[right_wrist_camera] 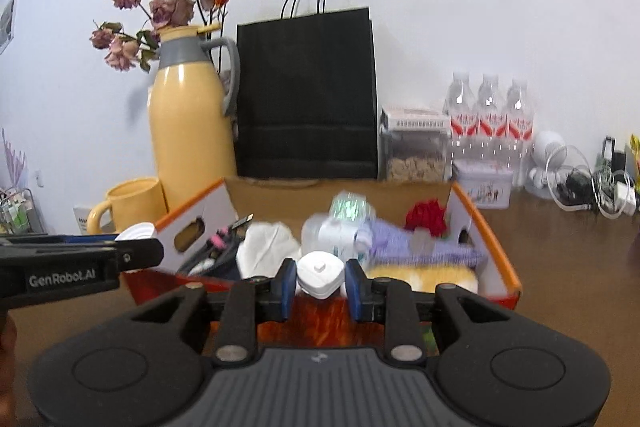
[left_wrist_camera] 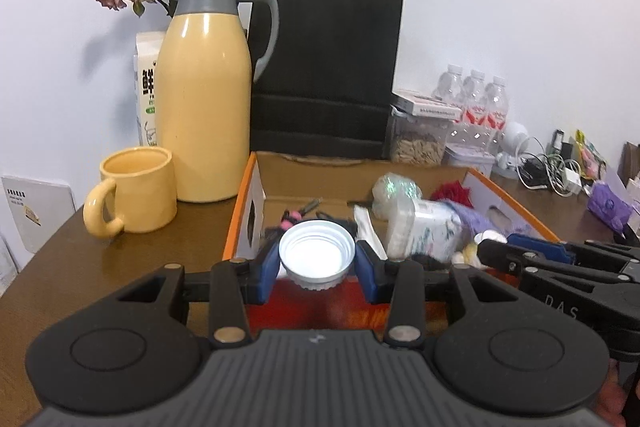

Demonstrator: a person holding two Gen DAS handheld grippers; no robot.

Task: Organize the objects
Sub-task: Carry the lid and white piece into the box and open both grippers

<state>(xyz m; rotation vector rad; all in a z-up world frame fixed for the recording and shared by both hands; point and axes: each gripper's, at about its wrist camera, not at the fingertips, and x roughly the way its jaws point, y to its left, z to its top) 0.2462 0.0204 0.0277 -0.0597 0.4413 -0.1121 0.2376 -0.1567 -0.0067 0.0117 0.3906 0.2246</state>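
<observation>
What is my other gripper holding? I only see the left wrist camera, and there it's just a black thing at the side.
Observer: The right gripper is shut on a small white piece, rounded, with a square nub on top.
Operator: Is anything yellow in the box?
Observer: Yes, a fluffy yellow thing lies inside the cardboard box, against its near wall.
</observation>
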